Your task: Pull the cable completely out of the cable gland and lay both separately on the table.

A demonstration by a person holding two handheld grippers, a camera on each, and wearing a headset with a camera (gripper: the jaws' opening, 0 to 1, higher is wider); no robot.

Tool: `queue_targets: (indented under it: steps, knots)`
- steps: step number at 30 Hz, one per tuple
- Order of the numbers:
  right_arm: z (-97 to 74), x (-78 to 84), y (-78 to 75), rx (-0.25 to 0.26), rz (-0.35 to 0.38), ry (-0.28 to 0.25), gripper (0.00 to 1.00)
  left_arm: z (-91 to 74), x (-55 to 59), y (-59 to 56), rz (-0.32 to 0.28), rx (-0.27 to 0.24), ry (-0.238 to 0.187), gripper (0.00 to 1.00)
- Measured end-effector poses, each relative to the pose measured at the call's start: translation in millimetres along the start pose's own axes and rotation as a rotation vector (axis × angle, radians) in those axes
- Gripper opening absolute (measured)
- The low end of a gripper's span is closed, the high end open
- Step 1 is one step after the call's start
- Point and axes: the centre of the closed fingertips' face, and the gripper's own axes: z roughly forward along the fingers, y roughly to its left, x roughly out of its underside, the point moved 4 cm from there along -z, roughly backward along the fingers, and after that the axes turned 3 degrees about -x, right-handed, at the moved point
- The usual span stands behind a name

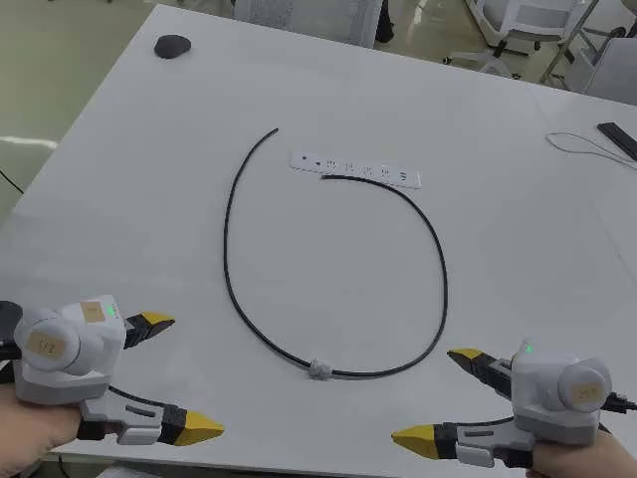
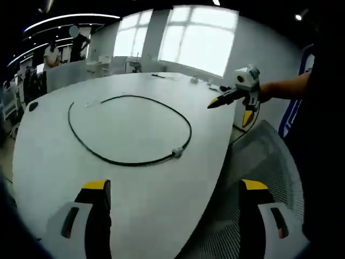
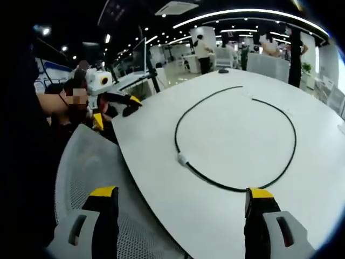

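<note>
your left gripper [image 1: 179,373] and right gripper [image 1: 438,396] are pale grey, with black jaws tipped yellow, tan stickers and green lights.

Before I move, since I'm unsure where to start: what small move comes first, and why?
Probably ease the left gripper forward to the cable gland: both it and the right gripper hang open and empty, and the gland sits threaded on the black cable.
</note>
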Motion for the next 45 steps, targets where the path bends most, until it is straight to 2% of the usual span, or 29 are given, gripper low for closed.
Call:
queue_targets:
  steps: [5,12,18,22,29,32,36,45]
  knots:
    - [0.6,1.3,1.4,-0.001,0.004,-0.003,0.99,0.3,2.8,-2.5,0.015,0.015,0.026,0.92]
    - [-2.7,6.0,1.8,-0.006,0.002,0.013,0.98,1.4,1.2,-1.8,0.01,0.014,0.028,0.9]
    - [-5.7,8.3,-5.7,-0.004,0.003,0.014,0.98,2.3,-3.2,-0.9,-0.011,-0.005,0.004,0.92]
    - [-3.2,5.7,-9.2,-0.001,0.017,-0.001,0.98,1.2,-4.0,-1.9,-0.013,-0.006,0.006,0.93]
    - [5.5,2.3,-6.9,-0.027,-0.01,0.0,0.98,5.3,-0.6,1.1,-0.007,-0.007,0.015,0.96]
    - [8.7,-0.5,-8.8,-0.033,-0.022,0.009,0.99,9.6,-1.8,-1.2,-0.002,-0.004,0.019,0.98]
    - [12.9,-8.6,-11.8,-0.04,-0.036,0.002,0.99,16.5,2.5,-3.0,0.007,-0.001,0.045,0.99]
    - [24.6,-21.3,-16.4,-0.068,-0.087,0.013,0.98,21.1,1.4,-4.2,-0.01,-0.022,0.043,0.99]
